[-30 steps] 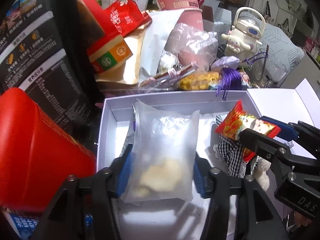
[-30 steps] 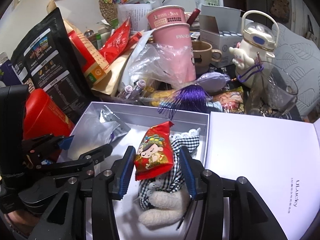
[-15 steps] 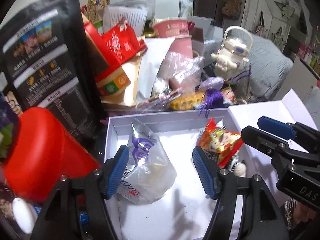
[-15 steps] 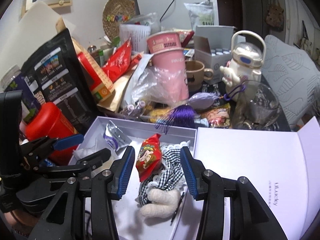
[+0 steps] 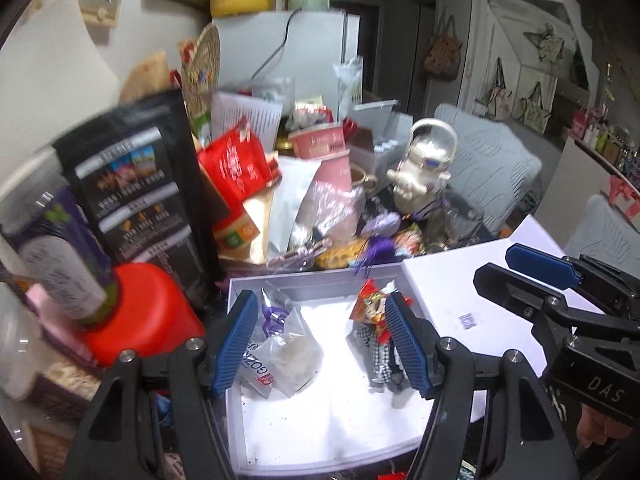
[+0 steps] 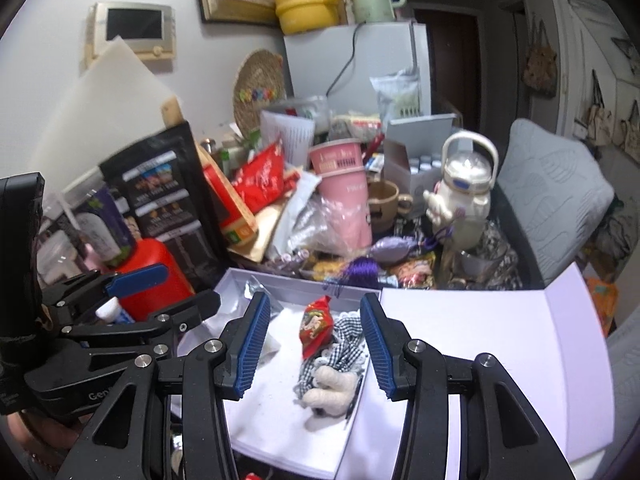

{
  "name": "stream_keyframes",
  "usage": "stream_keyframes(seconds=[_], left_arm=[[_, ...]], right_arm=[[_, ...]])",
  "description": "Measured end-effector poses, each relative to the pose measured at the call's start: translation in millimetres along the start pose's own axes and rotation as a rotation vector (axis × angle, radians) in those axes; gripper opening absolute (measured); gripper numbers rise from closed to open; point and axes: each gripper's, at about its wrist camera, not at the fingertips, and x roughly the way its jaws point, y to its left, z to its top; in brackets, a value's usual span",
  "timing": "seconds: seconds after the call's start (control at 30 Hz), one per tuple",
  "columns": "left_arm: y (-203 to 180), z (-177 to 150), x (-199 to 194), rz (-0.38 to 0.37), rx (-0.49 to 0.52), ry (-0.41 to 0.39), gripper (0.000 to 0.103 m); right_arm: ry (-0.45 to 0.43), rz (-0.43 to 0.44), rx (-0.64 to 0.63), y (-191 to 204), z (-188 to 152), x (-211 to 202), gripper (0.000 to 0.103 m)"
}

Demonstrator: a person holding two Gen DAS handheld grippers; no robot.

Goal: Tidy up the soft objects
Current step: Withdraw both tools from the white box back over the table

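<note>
White box [image 5: 320,432] is seen open on the desk; a clear bag [image 5: 286,354] lies at its left, a red packet [image 6: 317,330] atop a checked doll [image 6: 334,368] at its right. Left gripper [image 5: 320,344] and right gripper [image 6: 314,346] are held above, fingers spread, nothing grasped.

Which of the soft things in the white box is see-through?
The plastic bag with purple print, at the left side of the white box. The red snack packet and checked cloth doll on the right are opaque.
</note>
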Motion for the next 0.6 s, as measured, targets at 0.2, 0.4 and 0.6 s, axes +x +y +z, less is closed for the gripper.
stream_keyframes(seconds=[0.2, 0.4, 0.6], left_arm=[[-4.9, 1.9, -44.9, -0.009, 0.016, -0.067, 0.065], [-7.6, -3.8, -87.0, -0.024, 0.025, -0.123, 0.065], [-10.5, -12.2, -120.5, -0.031, 0.032, -0.162, 0.066]], right_arm=[[-0.063, -0.009, -0.022, 12.6, 0.0, -41.9, 0.047], [-0.121, -0.007, -0.046, 28.5, -4.4, -85.4, 0.047], [-0.162, -0.007, -0.074, 44.1, -15.5, -122.6, 0.051]])
